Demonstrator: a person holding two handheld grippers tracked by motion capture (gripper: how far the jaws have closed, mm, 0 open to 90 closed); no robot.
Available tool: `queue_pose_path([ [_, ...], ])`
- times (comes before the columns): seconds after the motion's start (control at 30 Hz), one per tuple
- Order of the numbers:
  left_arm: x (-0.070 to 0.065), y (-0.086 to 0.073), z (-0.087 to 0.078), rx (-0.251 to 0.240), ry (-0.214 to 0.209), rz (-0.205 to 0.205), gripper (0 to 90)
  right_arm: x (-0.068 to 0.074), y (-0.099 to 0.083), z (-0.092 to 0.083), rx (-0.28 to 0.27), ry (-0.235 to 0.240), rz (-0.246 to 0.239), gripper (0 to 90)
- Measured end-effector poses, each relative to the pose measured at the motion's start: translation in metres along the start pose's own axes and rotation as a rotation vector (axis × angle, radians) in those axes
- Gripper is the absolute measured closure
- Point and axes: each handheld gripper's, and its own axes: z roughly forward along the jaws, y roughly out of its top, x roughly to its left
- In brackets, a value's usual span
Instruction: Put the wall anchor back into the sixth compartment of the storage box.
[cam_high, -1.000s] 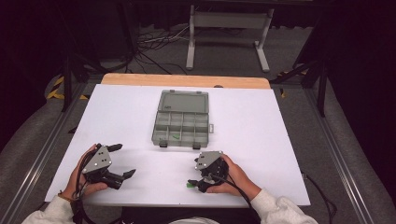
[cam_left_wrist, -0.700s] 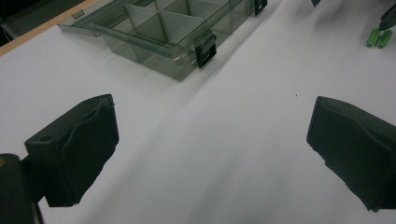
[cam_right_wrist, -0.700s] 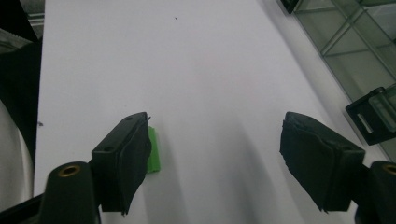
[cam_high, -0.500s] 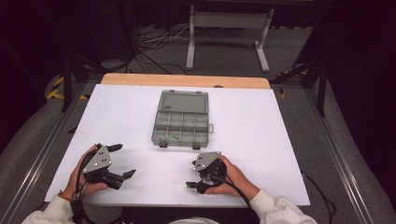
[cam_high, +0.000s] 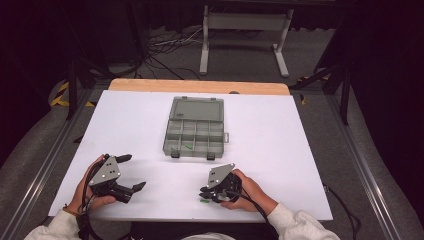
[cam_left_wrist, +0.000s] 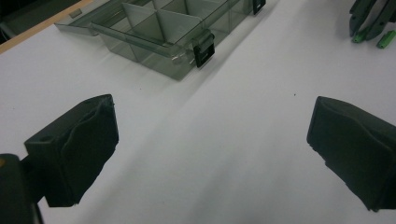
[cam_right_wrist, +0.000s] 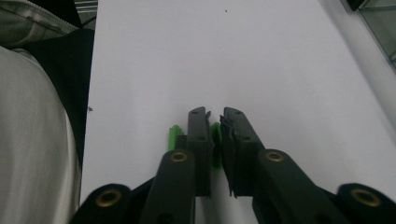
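risk: we may lose the small green plastic peg (cam_right_wrist: 215, 142) if it twists out, a second green peg (cam_right_wrist: 173, 136) lies touching the jaw | right gripper (cam_right_wrist: 214, 119): jaws just closed, nipping the peg at white worktop's near edge | left gripper (cam_left_wrist: 210, 144): wide apart, nothing held | clear grey compartment box (cam_high: 195, 131): worktop centre, lid open

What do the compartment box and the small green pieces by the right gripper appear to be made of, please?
Compartment box: likely smoky, see-through hard plastic; the dividers show through its glossy walls. Green pieces: probably matte moulded plastic, uniformly bright green; one sits between the right gripper's nearly closed jaws.
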Motion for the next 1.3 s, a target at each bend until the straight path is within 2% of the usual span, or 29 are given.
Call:
queue_pose_path([
  [0.5,0.000,0.000,0.000,0.000,0.001,0.003,3.1,-0.001,0.001,-0.004,-0.010,-0.028,-0.001,85.6],
  [1.0,0.000,0.000,0.000,-0.004,-0.004,-0.004,3.1,-0.010,0.001,-0.016,-0.052,-0.091,0.020,85.6],
  [1.3,0.000,0.000,0.000,-0.004,-0.003,0.007,3.1,-0.016,0.003,-0.024,-0.085,-0.128,0.035,85.6],
])
